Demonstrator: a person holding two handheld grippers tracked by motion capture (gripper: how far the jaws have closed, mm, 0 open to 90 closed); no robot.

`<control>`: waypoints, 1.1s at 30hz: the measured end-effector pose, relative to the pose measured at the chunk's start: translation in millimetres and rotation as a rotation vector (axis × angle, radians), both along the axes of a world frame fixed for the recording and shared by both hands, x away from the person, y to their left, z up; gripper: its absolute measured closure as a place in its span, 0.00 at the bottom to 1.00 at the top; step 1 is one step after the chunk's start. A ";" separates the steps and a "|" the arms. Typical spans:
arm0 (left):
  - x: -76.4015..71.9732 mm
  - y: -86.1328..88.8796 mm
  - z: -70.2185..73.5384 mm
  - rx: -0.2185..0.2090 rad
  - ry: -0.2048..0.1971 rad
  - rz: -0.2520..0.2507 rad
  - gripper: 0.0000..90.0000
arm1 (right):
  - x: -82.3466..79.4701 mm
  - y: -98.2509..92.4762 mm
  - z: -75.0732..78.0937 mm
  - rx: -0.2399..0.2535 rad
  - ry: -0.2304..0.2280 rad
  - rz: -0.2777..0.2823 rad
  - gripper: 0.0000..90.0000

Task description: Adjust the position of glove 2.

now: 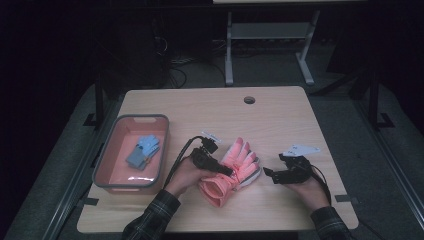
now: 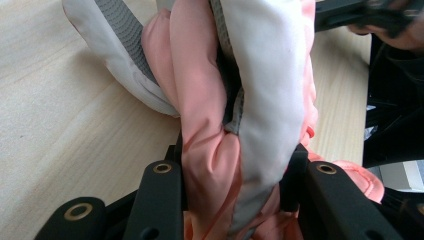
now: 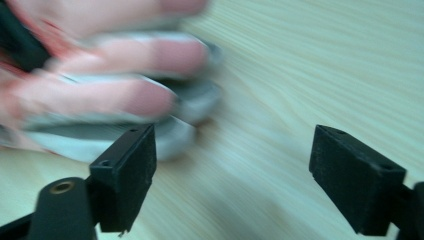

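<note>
A pink and white padded glove pair (image 1: 239, 161) lies in the middle of the wooden table (image 1: 280, 120), fingers pointing away from me. My left gripper (image 1: 226, 171) comes in from the left and is shut on the glove (image 2: 260, 75) near its cuff, and the fabric bunches between the jaws. My right gripper (image 1: 268, 176) sits to the right of the glove, apart from it. In the right gripper view its jaws (image 3: 232, 170) stand open over bare wood, with the glove's fingertips (image 3: 150, 100) blurred at the upper left.
A pink bin with a grey rim (image 1: 106, 156) stands at the table's left and holds blue gloves (image 1: 144, 150). A round cable hole (image 1: 249, 99) sits near the far edge. Beyond the table is another table's frame (image 1: 270, 45).
</note>
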State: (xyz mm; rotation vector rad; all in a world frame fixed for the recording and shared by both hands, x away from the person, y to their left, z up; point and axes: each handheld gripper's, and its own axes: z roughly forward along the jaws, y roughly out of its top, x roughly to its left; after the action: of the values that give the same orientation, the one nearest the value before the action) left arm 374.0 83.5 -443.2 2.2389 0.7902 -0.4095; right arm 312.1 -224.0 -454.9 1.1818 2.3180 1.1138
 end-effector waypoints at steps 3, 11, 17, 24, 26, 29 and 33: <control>-1.7 -0.4 4.9 0.002 -0.013 -0.014 0.72 | 3.6 -3.4 -6.1 -0.010 0.011 -0.023 0.17; -3.6 2.0 14.1 -0.017 -0.040 -0.007 0.71 | 10.0 -3.6 -18.3 -0.057 0.030 -0.051 0.15; -4.4 6.0 22.4 -0.032 -0.067 0.000 0.71 | 11.2 -0.2 -23.8 -0.100 0.026 -0.065 0.13; -5.5 14.0 37.4 -0.059 -0.101 0.025 0.71 | 14.5 -1.4 -27.6 -0.066 0.028 -0.065 0.11; -5.2 15.6 39.5 -0.058 -0.107 0.027 0.71 | 14.5 -1.4 -27.6 -0.066 0.028 -0.064 0.11; -4.8 20.5 44.7 -0.078 -0.107 0.052 0.71 | 14.6 -1.5 -27.6 -0.067 0.027 -0.063 0.11; -3.2 30.1 52.9 -0.078 -0.123 0.079 0.70 | 14.6 -1.6 -27.7 -0.067 0.027 -0.062 0.11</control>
State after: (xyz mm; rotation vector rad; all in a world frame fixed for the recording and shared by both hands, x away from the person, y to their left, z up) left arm 370.7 113.6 -390.3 2.1307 0.7821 -0.2582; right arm 326.8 -225.7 -482.5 1.2421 2.3029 0.9971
